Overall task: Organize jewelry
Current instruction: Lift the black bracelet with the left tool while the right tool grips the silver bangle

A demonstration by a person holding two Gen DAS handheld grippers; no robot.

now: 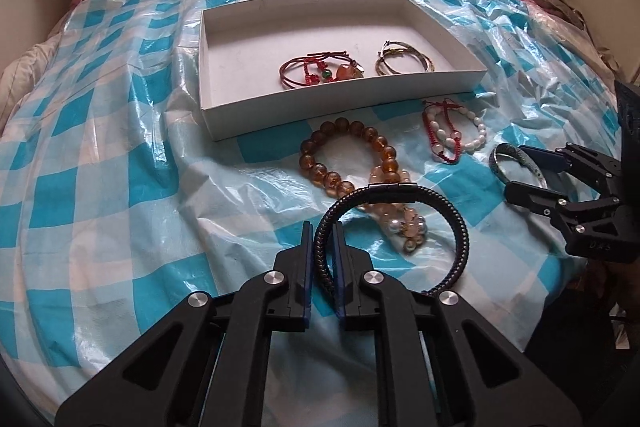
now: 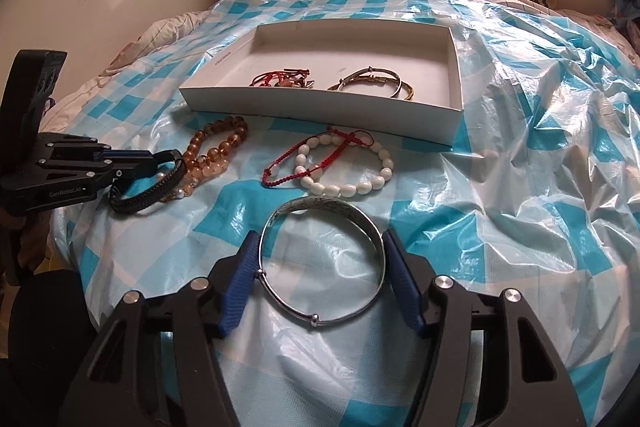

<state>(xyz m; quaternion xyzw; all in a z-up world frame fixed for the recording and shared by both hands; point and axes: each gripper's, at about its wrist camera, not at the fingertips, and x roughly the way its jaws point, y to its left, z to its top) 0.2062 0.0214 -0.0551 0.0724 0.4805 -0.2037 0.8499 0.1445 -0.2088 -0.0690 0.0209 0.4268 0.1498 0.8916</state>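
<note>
Left gripper (image 1: 323, 239) is clamped on the black braided bracelet (image 1: 460, 223); silver bangle (image 2: 320, 259) is gripped across its width by right gripper (image 2: 322, 267).

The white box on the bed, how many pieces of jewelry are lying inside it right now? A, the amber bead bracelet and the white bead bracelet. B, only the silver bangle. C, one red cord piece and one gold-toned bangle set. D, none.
C: the white box holds a red cord bracelet and gold-toned bangles; the bead bracelets lie outside it.
</note>
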